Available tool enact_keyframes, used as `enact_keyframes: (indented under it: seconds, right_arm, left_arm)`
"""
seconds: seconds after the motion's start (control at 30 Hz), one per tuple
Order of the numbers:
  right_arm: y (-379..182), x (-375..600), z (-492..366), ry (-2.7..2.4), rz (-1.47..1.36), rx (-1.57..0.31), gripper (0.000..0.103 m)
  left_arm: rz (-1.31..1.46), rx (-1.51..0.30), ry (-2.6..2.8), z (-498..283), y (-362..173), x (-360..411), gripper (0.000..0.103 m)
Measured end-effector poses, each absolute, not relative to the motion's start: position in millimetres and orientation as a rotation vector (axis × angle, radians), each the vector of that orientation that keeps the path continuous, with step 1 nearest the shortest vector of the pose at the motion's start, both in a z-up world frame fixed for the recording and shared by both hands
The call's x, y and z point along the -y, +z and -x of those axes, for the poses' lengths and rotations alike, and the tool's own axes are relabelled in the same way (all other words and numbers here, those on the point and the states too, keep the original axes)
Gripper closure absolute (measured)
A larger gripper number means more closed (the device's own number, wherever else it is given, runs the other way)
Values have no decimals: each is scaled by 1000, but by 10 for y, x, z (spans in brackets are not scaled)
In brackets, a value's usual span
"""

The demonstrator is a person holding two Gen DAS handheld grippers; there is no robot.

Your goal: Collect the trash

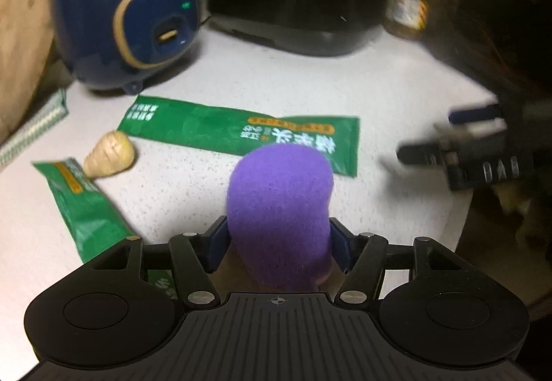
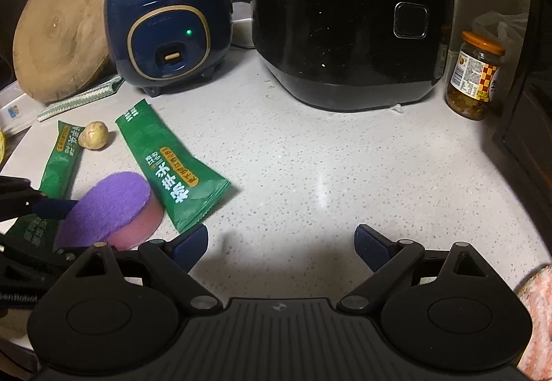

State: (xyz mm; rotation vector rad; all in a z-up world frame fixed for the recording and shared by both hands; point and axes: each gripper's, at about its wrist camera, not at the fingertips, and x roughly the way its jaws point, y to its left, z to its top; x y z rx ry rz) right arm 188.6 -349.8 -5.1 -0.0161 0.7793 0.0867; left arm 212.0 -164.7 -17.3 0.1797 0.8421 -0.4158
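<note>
Between the left gripper's [image 1: 277, 243] blue fingers [image 1: 215, 244] sits a round purple-topped pink sponge [image 1: 279, 208], lying on the speckled white table [image 1: 345, 88]; whether the pads press it I cannot tell. Just beyond it, a long green printed wrapper [image 1: 220, 132] lies flat, and a second green wrapper [image 1: 82, 205] lies toward the table's left edge, with a small beige ginger-like knob [image 1: 110, 157] touching it. Over bare table, the right gripper [image 2: 281, 244] stands wide apart, holding nothing. Along the back edge stand a navy rice cooker [image 2: 169, 36], a black cooker [image 2: 348, 43] and an orange-lidded glass jar [image 2: 474, 77].
</note>
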Motion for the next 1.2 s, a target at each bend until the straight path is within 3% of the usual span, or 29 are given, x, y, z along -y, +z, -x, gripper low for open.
enact_keyframes:
  seconds: [0.27,0.63,0.87,0.97,1.2]
  right_arm:
    - [-24,3374,-1851,91,107,-753,10]
    - [12,2668,-2239,314,165,-738,10]
    - [78,2058,-2423,650,65,-778,11]
    - [86,1822,-2472,680,78,-794,21]
    - [143,2043,-2641,704,-75,-818,22]
  left_arm:
    - [0,-783,-403,-2085,-13,1412,39]
    - [222,-779,-120,-1579,187,446,39]
    - [105,-777,-92,-1504,26,489,39]
    - [19,-801,-36,-1575,-99,582,36]
    - [24,-794,-47,-1735,-75,521,37]
